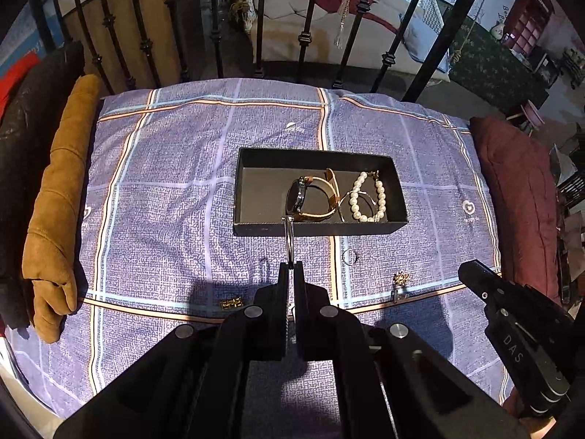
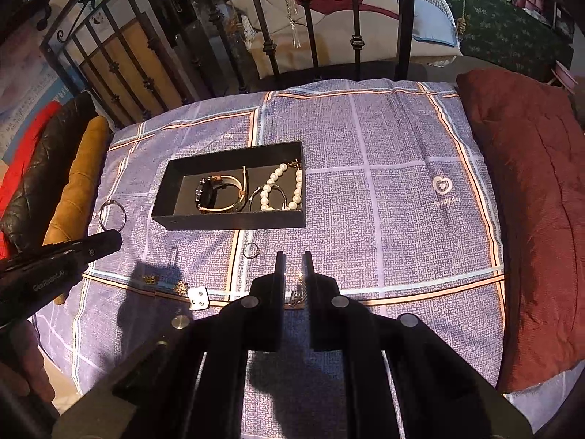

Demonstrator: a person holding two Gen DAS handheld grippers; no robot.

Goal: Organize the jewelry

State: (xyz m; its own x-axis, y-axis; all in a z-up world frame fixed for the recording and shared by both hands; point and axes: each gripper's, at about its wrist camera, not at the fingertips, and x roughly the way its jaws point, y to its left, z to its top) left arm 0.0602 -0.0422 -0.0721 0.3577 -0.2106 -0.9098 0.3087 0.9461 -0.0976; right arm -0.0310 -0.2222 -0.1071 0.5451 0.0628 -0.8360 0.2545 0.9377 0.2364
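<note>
Hoop and small piece are held clear of the bed, box straight ahead

Nearest, the left tongs are clenched on a thin silver hoop, held edge-on, its long axis pointed at the black box; a small glittering piece is pinched in the right tongs. Beyond, a small ring is left on the bedspread. Farther, watch and pearl bracelet are seen boxed.

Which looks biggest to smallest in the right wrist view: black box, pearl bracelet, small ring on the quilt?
1. black box
2. pearl bracelet
3. small ring, though it lies nearer the camera.
</note>
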